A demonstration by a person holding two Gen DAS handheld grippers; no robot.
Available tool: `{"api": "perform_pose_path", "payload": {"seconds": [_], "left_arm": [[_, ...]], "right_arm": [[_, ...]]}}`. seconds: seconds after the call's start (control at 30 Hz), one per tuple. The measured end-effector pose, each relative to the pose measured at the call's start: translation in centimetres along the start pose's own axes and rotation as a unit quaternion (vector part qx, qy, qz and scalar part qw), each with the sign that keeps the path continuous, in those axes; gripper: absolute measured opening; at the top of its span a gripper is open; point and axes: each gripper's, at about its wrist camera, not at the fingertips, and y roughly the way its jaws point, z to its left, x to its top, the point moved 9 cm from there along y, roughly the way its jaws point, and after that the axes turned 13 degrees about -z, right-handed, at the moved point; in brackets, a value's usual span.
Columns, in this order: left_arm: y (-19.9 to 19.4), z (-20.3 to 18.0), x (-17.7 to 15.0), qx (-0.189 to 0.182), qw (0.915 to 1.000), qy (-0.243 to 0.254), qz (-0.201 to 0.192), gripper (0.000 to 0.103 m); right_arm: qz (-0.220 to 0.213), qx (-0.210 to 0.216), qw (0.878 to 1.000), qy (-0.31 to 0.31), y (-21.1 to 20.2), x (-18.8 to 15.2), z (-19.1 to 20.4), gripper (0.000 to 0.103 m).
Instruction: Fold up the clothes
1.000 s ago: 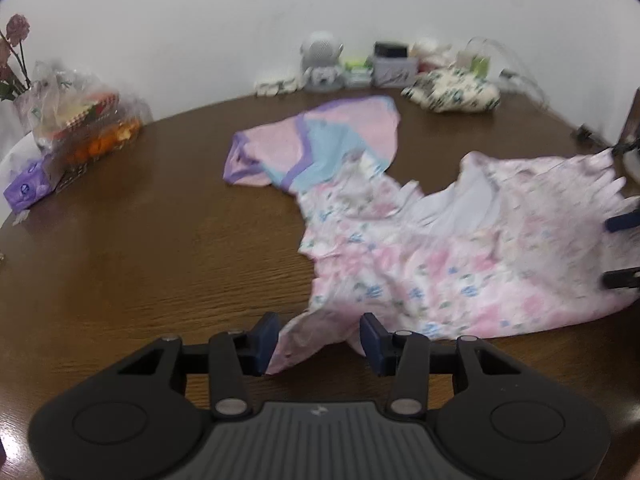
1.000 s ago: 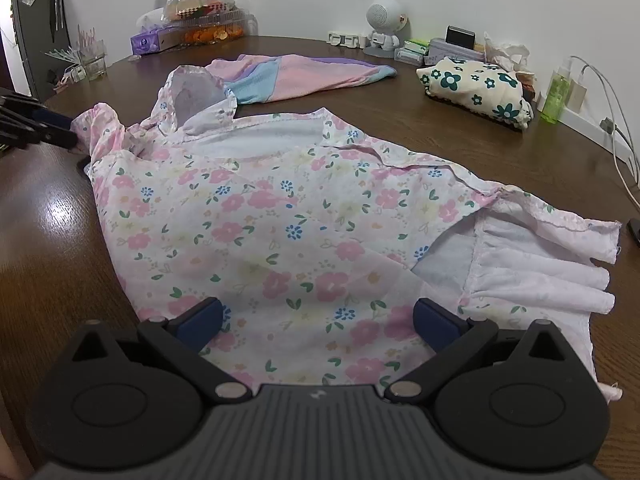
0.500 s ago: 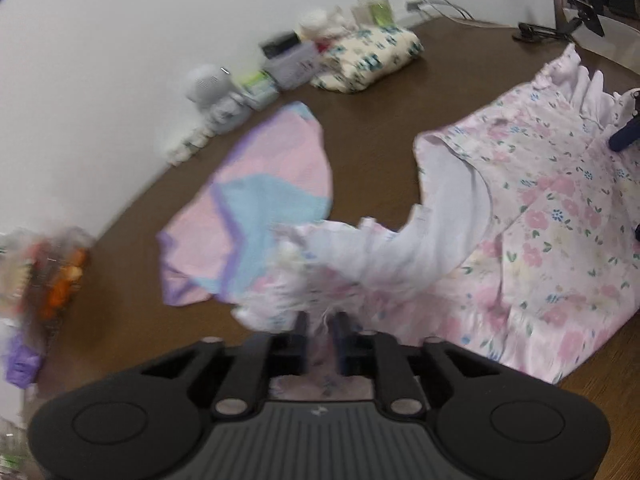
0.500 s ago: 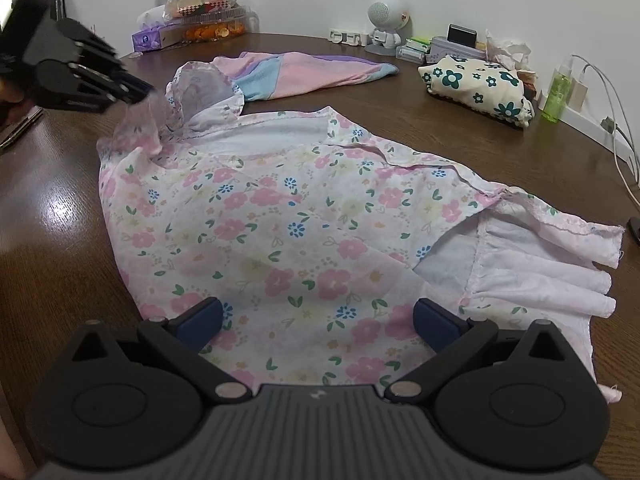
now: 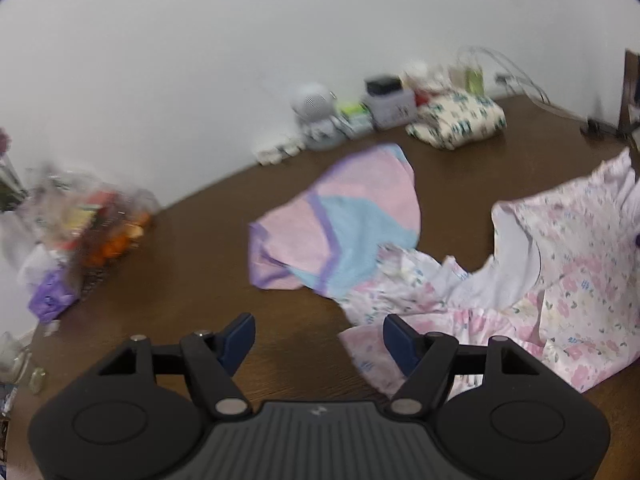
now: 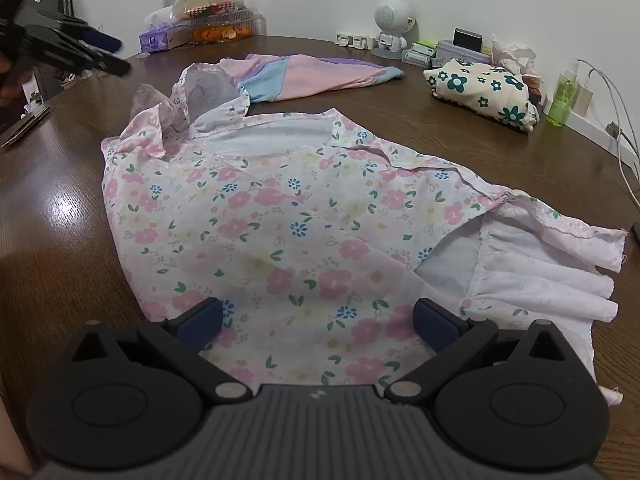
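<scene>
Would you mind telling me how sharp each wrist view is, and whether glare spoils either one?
Left wrist view: motion-blurred throughout, the pastel garment and fruit bag smeared. Right wrist view: crisp on the floral dress, with a bright glare patch on the table; only the left gripper is blurred.

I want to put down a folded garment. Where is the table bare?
Bare wood lies left of the floral dress, toward the left gripper. The back edge is crowded: snack bag, floral pouch, robot figurine.
</scene>
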Motion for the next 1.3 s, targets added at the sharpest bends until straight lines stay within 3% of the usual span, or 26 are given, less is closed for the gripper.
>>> {"api": "perform_pose_path", "payload": {"seconds": [0.07,0.13,0.2,0.33,0.53,0.7,0.9,0.93,1.03,1.07,1.23,1.3], "left_arm": [[-0.5,-0.9,-0.4,-0.027,0.9996,-0.005,0.001,0.056],[-0.6,-2.2,-1.0,-0.058,0.9982,-0.009,0.008,0.031],[0.2,-4.0,-1.9,-0.084,0.9962,-0.006,0.022,0.026],[2.4,-7.0,-3.8,-0.122,0.9914,-0.005,0.048,0.025],[3.2,-8.0,-6.0,-0.113,0.9903,-0.002,0.080,0.024],[2.5,-7.8,-6.5,-0.104,0.9911,0.005,0.083,0.024],[1.7,-6.8,-3.6,-0.094,0.9944,-0.006,0.047,0.038],[1.4,-6.4,-2.8,-0.090,0.9952,-0.005,0.037,0.045],[0.9,-5.4,-0.3,-0.077,0.9969,0.008,0.015,0.082],[0.9,-5.0,0.6,-0.069,0.9974,0.015,0.009,0.089],[3.4,-4.2,4.1,-0.069,0.9957,0.053,0.032,0.091],[5.4,-4.4,5.0,-0.081,0.9934,0.057,0.057,0.091]], "right_arm": [[-0.001,0.000,1.000,0.001,0.0,0.0,0.0,0.102],[-0.002,-0.001,1.000,0.001,0.0,0.0,0.0,0.102],[-0.001,-0.002,1.000,0.001,0.0,0.0,0.0,0.102],[-0.001,-0.002,1.000,0.002,0.0,0.0,0.0,0.102],[-0.004,-0.001,1.000,0.001,-0.3,-0.2,0.1,0.102],[-0.005,0.001,1.000,0.000,-0.3,-0.2,0.2,0.102],[-0.009,0.007,1.000,0.016,-0.7,0.2,-0.2,0.099],[-0.014,0.009,1.000,0.024,-1.1,0.6,-0.4,0.099],[-0.046,0.010,0.998,0.034,-3.0,2.9,-1.9,0.100],[-0.050,0.006,0.998,0.029,-3.5,3.6,-2.5,0.100],[-0.014,-0.022,0.999,-0.030,-2.7,7.1,-7.0,0.102],[0.013,-0.009,0.999,-0.042,-1.1,8.3,-8.4,0.102]]}}
